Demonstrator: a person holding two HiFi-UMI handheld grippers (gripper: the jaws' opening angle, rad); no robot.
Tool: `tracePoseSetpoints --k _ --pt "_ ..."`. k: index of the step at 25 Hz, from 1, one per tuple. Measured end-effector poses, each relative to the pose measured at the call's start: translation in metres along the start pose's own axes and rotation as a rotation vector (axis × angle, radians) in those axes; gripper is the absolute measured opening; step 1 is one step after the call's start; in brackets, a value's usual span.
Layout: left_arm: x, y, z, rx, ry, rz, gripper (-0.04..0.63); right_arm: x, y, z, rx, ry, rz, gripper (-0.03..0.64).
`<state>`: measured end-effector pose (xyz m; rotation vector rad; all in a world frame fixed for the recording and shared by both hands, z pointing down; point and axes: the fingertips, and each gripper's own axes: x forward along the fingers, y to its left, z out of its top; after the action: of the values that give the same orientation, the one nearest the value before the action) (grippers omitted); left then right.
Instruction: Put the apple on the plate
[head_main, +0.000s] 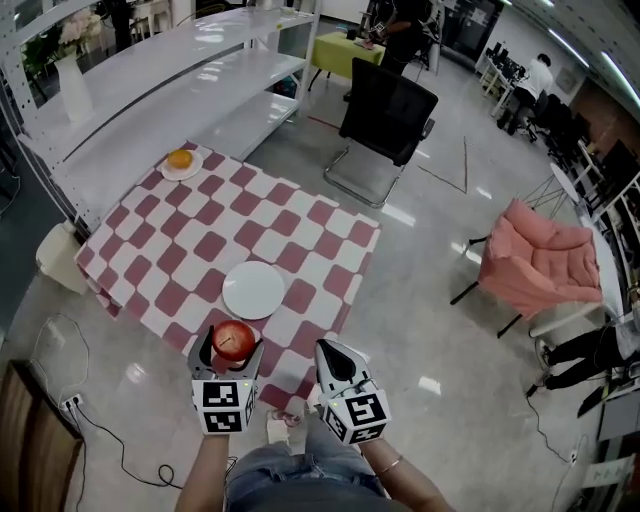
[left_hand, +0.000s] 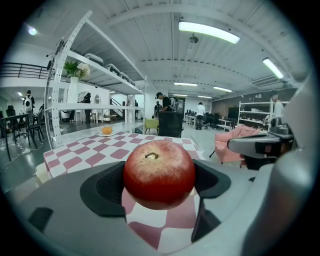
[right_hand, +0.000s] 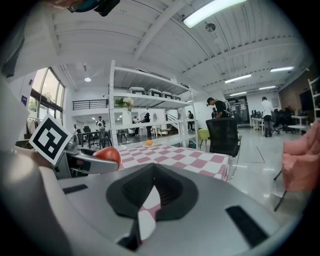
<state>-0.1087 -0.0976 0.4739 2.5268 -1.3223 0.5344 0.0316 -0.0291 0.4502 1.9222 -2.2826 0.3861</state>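
Note:
A red apple (head_main: 234, 340) is clamped between the jaws of my left gripper (head_main: 229, 350), held over the near edge of the checkered table (head_main: 150, 225). The left gripper view has the apple (left_hand: 159, 173) filling the jaw gap, stem up. An empty white plate (head_main: 253, 289) lies on the cloth just beyond the apple. My right gripper (head_main: 335, 362) is beside the left one, over the table's near corner, its jaws together with nothing between them (right_hand: 150, 200). From the right gripper view the apple (right_hand: 107, 154) shows at left.
A small plate with an orange fruit (head_main: 180, 160) sits at the table's far corner. White shelving (head_main: 150, 90) runs along the left. A black chair (head_main: 385, 125) stands beyond the table, a pink chair (head_main: 535, 260) to the right. A cable (head_main: 100, 430) trails on the floor.

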Motion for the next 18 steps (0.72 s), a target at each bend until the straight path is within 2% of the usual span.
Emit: tracePoseSetpoints --k 18 --pt "0.048 0.004 0.013 -0.054 0.028 0.167 0.408 0.07 -0.038 0.011 -0.038 0.047 0.21 0.011"
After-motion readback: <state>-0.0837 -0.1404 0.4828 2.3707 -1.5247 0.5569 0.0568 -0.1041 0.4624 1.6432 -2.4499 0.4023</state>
